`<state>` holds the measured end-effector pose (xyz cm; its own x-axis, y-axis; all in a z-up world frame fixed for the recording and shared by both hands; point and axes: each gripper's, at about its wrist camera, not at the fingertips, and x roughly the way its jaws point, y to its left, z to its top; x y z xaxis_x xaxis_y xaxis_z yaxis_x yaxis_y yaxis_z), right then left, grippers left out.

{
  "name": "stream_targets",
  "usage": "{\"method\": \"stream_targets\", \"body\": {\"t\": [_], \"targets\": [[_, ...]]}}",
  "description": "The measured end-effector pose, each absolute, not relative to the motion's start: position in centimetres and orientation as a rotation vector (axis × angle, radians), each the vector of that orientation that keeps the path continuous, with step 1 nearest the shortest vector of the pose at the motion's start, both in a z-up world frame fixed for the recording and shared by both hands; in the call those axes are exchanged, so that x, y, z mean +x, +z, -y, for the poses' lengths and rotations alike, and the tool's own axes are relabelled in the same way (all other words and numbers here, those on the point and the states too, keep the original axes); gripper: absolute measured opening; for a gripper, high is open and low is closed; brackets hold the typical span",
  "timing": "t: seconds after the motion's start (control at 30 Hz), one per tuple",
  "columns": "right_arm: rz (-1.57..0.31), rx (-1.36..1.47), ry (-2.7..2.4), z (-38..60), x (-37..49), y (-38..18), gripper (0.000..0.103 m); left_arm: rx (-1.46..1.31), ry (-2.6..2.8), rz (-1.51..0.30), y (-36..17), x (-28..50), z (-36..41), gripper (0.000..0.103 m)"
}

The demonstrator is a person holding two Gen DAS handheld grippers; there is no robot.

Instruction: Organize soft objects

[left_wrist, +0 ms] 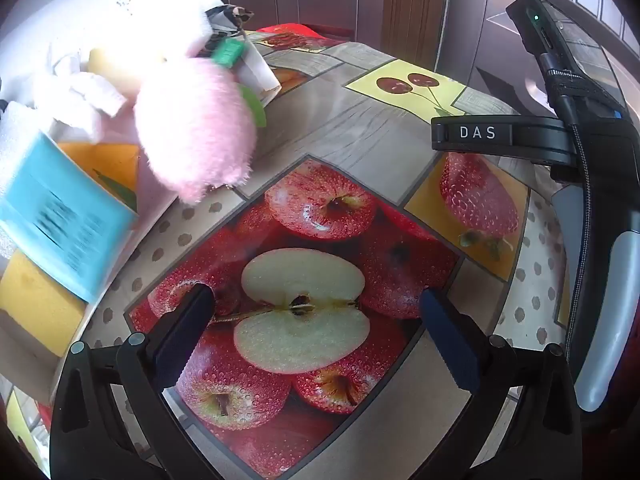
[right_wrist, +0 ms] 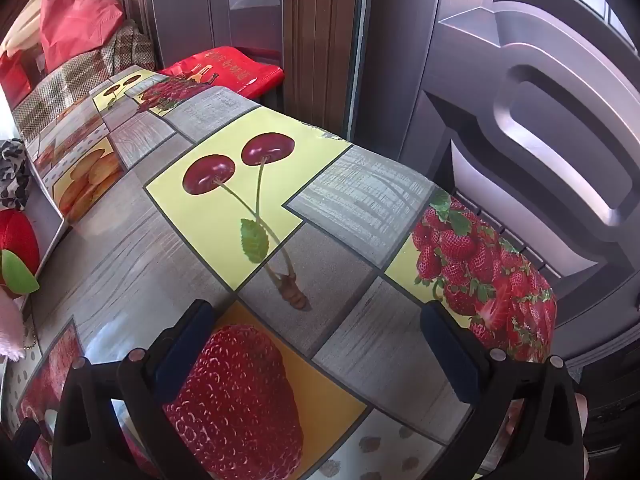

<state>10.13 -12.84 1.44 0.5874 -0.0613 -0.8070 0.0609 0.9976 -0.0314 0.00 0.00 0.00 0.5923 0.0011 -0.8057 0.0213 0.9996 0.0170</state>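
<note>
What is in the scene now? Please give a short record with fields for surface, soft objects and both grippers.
surface: table with fruit-print cloth
soft objects: pink plush toy at the left, beside a yellow sponge; red plush fruit at the table's left edge
left gripper: open, empty, above the apple print
right gripper: open, empty

The glossy table covering [left_wrist: 360,128] is printed with grey wood-grain panels, yellow panels bearing dark red cherries, orange panels bearing strawberries, and a panel of red apples around a pale cut apple. The fluffy plush toy [left_wrist: 196,128] is coloured pale pink, with a green tag. A light blue printed card [left_wrist: 64,216] is overlaid on a yellow block [left_wrist: 36,300]. The round plush fruit [right_wrist: 16,240] is red with a green leaf. The flat bag [right_wrist: 228,66] is red with gold lettering.
</note>
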Motion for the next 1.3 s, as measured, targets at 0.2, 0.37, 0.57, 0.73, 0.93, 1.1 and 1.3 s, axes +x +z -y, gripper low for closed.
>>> {"method": "stream_targets", "body": {"t": [0.2, 0.37, 0.57, 0.73, 0.93, 1.1, 1.3], "targets": [[-0.941, 0.001, -0.071, 12.86, 10.14, 1.44, 0.103, 0.025, -0.013, -0.936, -0.09, 0.03, -0.02, 0.102], [-0.94, 0.0, -0.071, 12.84, 10.12, 1.44, 0.103, 0.025, -0.013, -0.937, 0.0, -0.32, -0.27, 0.102], [-0.94, 0.0, -0.071, 12.85, 10.13, 1.44, 0.103, 0.025, -0.012, -0.937, 0.2, -0.08, -0.04, 0.102], [-0.94, 0.0, -0.071, 12.84, 10.13, 1.43, 0.103, 0.025, -0.012, -0.937, 0.22, -0.05, 0.01, 0.102], [-0.94, 0.0, -0.071, 12.85, 10.13, 1.44, 0.103, 0.025, -0.012, -0.937, 0.26, -0.09, 0.0, 0.102], [-0.94, 0.0, -0.071, 12.85, 10.13, 1.44, 0.103, 0.025, -0.012, -0.937, 0.22, -0.09, -0.01, 0.102], [-0.94, 0.0, -0.071, 12.85, 10.13, 1.44, 0.103, 0.025, -0.012, -0.937, 0.23, -0.09, 0.0, 0.102]]}}
